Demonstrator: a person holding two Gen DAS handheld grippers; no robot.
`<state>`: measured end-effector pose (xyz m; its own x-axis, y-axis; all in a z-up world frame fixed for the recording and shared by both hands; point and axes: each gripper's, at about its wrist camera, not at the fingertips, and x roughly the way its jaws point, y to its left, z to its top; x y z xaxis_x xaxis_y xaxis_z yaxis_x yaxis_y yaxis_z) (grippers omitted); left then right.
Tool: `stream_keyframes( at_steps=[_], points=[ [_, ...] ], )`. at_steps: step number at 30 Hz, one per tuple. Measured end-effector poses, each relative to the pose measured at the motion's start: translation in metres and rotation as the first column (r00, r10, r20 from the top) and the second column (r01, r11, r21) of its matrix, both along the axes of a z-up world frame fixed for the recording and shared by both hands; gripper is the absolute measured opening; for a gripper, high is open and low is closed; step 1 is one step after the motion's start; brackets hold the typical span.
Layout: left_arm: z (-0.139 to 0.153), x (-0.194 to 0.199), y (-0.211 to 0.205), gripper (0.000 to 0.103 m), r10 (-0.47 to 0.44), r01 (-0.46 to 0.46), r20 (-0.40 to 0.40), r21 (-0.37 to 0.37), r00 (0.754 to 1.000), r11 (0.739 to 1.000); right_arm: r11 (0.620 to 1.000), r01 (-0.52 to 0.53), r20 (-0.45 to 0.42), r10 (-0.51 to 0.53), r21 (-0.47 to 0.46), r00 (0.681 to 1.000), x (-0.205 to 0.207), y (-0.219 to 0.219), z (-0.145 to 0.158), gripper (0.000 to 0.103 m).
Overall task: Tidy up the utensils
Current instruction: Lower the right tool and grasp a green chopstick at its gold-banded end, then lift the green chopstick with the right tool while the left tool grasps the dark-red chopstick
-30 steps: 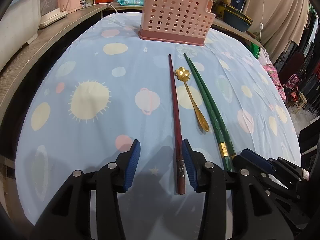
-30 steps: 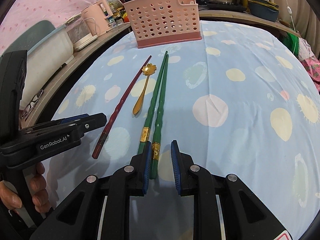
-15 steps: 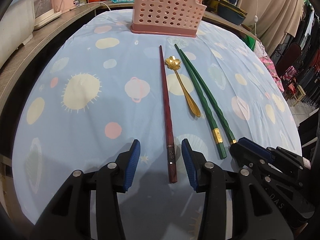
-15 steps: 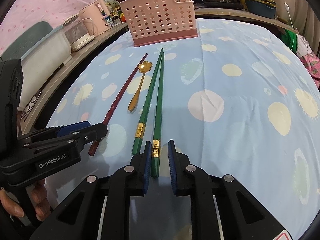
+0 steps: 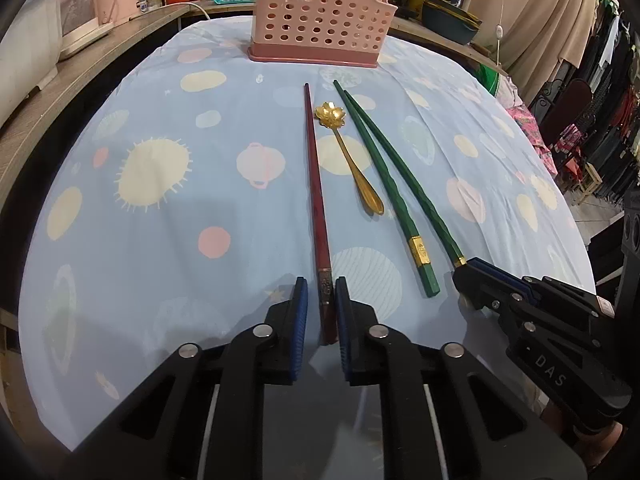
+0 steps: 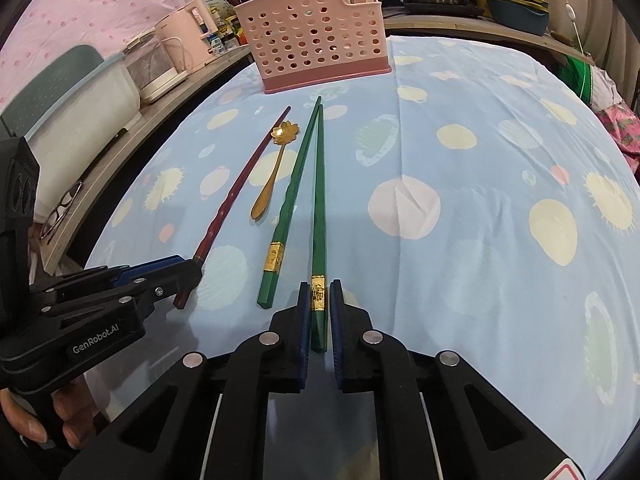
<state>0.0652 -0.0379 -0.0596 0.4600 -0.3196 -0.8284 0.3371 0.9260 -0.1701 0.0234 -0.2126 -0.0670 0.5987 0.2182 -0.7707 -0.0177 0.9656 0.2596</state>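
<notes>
The left gripper [image 5: 321, 308] sits at six o'clock in the view, its jaws having just been closing, with the near end of the red chopstick [image 5: 316, 196] between the blue pads [image 5: 301, 308]; a sliver of gap shows on each side. The chopstick runs toward twelve o'clock. Just beside it, toward three o'clock, lies a gold spoon [image 5: 348, 152], flower-shaped bowl farthest away, then two green chopsticks [image 5: 390, 184]. The right gripper [image 5: 466, 270] at four o'clock covers the end of the outer green one. A pink basket [image 5: 320, 16] stands at twelve o'clock on the table [image 5: 160, 220].
</notes>
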Motion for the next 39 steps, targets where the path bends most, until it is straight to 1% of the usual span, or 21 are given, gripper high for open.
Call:
stream_keyframes(
  at_steps=[2,3,10,16,20,25,32,34,36,38,39],
  points=[
    [0.000,0.000,0.001,0.008,0.003,-0.003,-0.003,-0.003,1.000,1.000,1.000,0.001,0.000,-0.001,0.001,1.000,-0.001,-0.001,0.000,0.007],
    [0.000,0.000,0.002,0.007,0.004,-0.004,-0.005,-0.006,1.000,1.000,1.000,0.001,0.000,-0.001,0.002,1.000,-0.001,-0.001,0.000,0.007],
    [0.009,-0.002,0.008,0.007,0.021,-0.021,0.015,-0.015,1.000,1.000,1.000,0.006,0.005,-0.006,0.000,1.000,-0.002,-0.004,0.004,0.007],
    [0.030,-0.001,0.016,0.007,0.046,-0.044,0.057,-0.037,0.997,0.998,1.000,0.021,0.038,-0.021,0.022,0.999,-0.003,-0.010,0.018,0.007],
    [0.052,0.006,0.025,0.007,0.078,-0.071,0.087,-0.077,0.993,0.994,0.998,0.041,0.086,-0.045,0.046,0.995,-0.003,-0.018,0.038,0.007],
    [0.087,0.015,0.033,0.007,0.109,-0.092,0.157,-0.115,0.982,0.989,0.995,0.075,0.160,-0.084,0.058,0.983,0.004,-0.030,0.071,0.007],
    [0.132,0.037,0.039,0.005,0.146,-0.109,0.260,-0.150,0.954,0.983,0.990,0.104,0.270,-0.126,0.096,0.954,0.023,-0.052,0.118,0.007],
    [0.139,0.042,0.039,0.005,0.152,-0.112,0.272,-0.157,0.950,0.981,0.988,0.115,0.300,-0.140,0.101,0.944,0.031,-0.058,0.129,0.007],
    [0.140,0.045,0.041,0.006,0.157,-0.117,0.269,-0.160,0.950,0.980,0.986,0.124,0.318,-0.152,0.107,0.936,0.034,-0.062,0.136,0.007],
    [0.132,0.045,0.041,0.006,0.139,-0.103,0.256,-0.150,0.957,0.983,0.985,0.132,0.330,-0.163,0.113,0.930,0.035,-0.064,0.140,0.007],
    [0.124,0.044,0.041,0.011,0.130,-0.099,0.243,-0.134,0.961,0.986,0.984,0.134,0.331,-0.165,0.116,0.929,0.035,-0.065,0.140,0.007]
  ],
)
